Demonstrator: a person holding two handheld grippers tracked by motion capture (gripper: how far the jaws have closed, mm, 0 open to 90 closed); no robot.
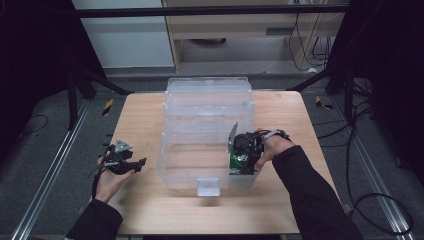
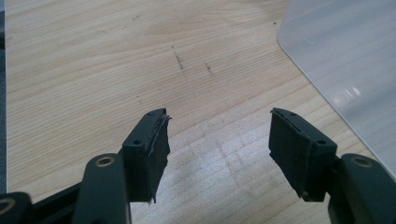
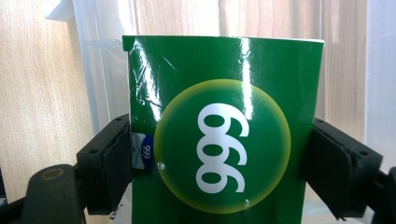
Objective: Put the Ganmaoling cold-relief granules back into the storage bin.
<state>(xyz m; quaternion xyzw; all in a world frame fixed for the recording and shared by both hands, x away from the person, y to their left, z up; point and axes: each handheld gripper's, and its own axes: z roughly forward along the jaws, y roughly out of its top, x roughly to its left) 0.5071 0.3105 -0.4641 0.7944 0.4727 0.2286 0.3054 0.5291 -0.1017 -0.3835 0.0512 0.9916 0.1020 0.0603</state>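
Note:
A green box (image 3: 224, 135) printed with a yellow-green circle and white "999" is clamped between the two black jaws of my right gripper (image 3: 219, 165). In the high view my right gripper (image 1: 243, 162) holds the green box (image 1: 236, 164) low inside the right front corner of a clear plastic bin (image 1: 172, 172). My left gripper (image 1: 136, 165) rests over the wooden table (image 1: 135, 120) to the left of the bin. In the left gripper view its jaws are spread wide with only bare wood between them, and my left gripper (image 2: 217, 140) holds nothing.
The bin's clear lid (image 1: 209, 97) stands open behind it, toward the far side of the table. A pale latch (image 1: 208, 186) sticks out from the bin's front wall. The bin's rounded corner (image 2: 345, 60) lies just right of my left gripper. Cables run over the floor (image 1: 360, 150).

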